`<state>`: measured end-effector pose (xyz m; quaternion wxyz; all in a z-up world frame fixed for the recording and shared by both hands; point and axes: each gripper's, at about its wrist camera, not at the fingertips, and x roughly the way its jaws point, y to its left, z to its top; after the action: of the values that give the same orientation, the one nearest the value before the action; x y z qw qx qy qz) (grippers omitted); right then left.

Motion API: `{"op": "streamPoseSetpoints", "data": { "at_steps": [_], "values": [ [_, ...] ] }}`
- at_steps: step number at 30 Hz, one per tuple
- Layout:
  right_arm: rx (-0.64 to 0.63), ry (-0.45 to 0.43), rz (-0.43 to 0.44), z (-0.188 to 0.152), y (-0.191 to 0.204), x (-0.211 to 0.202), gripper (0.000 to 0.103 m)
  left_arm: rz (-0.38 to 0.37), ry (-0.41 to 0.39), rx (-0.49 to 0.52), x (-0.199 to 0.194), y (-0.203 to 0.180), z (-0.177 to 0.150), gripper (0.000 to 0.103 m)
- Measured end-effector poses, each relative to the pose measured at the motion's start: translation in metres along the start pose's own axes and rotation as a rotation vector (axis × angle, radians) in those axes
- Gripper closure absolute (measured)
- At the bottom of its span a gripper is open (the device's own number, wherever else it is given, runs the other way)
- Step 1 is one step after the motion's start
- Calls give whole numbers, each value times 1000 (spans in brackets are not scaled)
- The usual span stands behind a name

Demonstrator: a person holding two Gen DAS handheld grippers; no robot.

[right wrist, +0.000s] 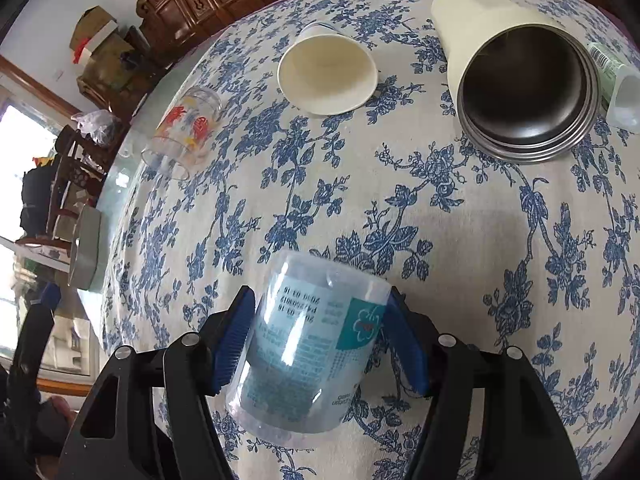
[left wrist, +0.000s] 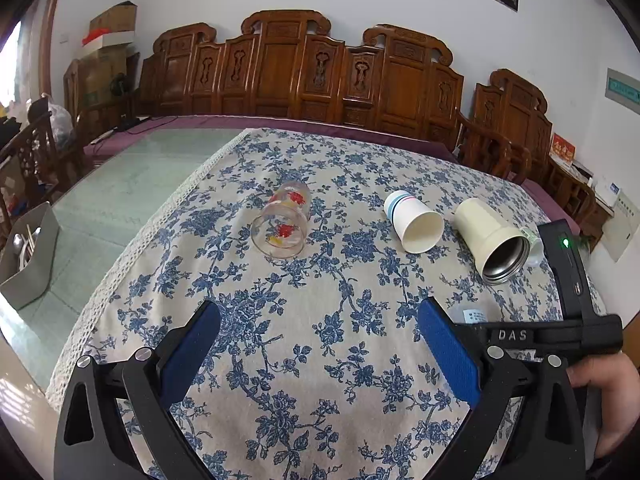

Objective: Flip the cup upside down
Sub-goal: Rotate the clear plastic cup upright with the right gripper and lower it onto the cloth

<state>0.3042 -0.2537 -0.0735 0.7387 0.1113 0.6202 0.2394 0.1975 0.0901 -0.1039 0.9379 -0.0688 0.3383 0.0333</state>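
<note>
My right gripper (right wrist: 320, 336) is shut on a clear plastic cup (right wrist: 308, 344) with a teal label, held tilted just above the floral tablecloth (right wrist: 480, 240). Its printed text reads upside down. Beyond it lie on their sides a glass cup with red flowers (right wrist: 184, 132), a white paper cup (right wrist: 328, 76) and a cream steel-lined tumbler (right wrist: 520, 80). My left gripper (left wrist: 320, 340) is open and empty over the cloth, short of the glass cup (left wrist: 284, 220), the paper cup (left wrist: 414, 220) and the tumbler (left wrist: 492, 236). The right gripper's body (left wrist: 560, 332) shows at the right of the left wrist view.
A small clear bottle with a green label (right wrist: 620, 88) lies behind the tumbler. A grey utensil tray (left wrist: 28, 256) sits on the glass tabletop at the left. Carved wooden chairs (left wrist: 304, 68) line the far table edge.
</note>
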Motion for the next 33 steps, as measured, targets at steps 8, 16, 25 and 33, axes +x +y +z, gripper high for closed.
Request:
{"op": "streamPoseSetpoints", "data": {
  "at_steps": [8,16,25,33],
  "values": [
    [24,12,20,9,-4,3,40,1,9,13,2,-4,-2,8],
    [-60,-79,42,7,1,-16,41,-5,10,11,4,-5,-2,8],
    [-271,-282,-95,2,15,-40,42,-8,9,16,4,-6,-3,8],
    [-430,-404,-224,-10,23,-42,42,-6,13,22,5,-7,-4,8]
  ]
}}
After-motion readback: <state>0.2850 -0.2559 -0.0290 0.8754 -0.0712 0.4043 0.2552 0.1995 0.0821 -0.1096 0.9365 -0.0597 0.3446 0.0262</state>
